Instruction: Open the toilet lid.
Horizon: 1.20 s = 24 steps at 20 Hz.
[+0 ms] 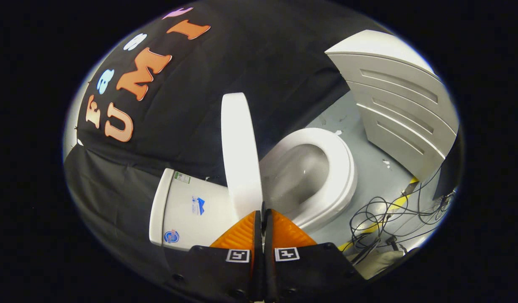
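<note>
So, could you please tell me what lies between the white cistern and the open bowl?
In the gripper view, the raised white plastic toilet lid stands between the white cistern and the bowl, just ahead of the shut tongs.

It was a mock bathroom set up inside a recording booth, not a lived-in home. A white toilet [309, 176] with its tank [187, 210] stood against a black cloth wall [242, 63]. A grey cabinet [397, 109] stood nearby on a bare grey floor [376, 176], where loose cables [381, 219] and striped tape [400, 202] lay.
</note>
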### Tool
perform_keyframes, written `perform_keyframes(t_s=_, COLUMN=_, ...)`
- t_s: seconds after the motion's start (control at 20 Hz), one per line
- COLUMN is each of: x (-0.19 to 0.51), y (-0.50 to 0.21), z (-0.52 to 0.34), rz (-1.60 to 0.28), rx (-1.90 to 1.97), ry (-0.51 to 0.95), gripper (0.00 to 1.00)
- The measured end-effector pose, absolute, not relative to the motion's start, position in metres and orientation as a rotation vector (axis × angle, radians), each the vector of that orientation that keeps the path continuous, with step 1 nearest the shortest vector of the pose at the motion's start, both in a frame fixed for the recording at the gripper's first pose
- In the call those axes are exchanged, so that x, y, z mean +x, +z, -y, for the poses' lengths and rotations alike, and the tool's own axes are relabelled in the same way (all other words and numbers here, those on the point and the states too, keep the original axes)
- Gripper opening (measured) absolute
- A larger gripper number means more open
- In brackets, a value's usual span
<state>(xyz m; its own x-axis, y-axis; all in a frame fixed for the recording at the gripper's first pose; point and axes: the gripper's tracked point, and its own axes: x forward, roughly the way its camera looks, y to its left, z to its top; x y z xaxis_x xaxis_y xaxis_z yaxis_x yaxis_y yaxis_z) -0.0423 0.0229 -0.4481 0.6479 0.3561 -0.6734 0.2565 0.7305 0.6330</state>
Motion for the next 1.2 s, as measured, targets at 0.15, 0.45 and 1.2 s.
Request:
perform_keyframes(t_s=0.15, x=-0.043, y=-0.436, z=-0.037, rz=-0.873, rx=0.707, ry=0.078, gripper=0.08)
perform_keyframes(t_s=0.45, x=-0.042, y=-0.403, z=-0.079, rz=-0.842, rx=0.592, ry=0.115, gripper=0.08)
perform_keyframes(t_s=1.2, x=-0.048, y=-0.359, z=-0.185, rz=-0.773, rx=0.323, ry=0.241, gripper=0.08)
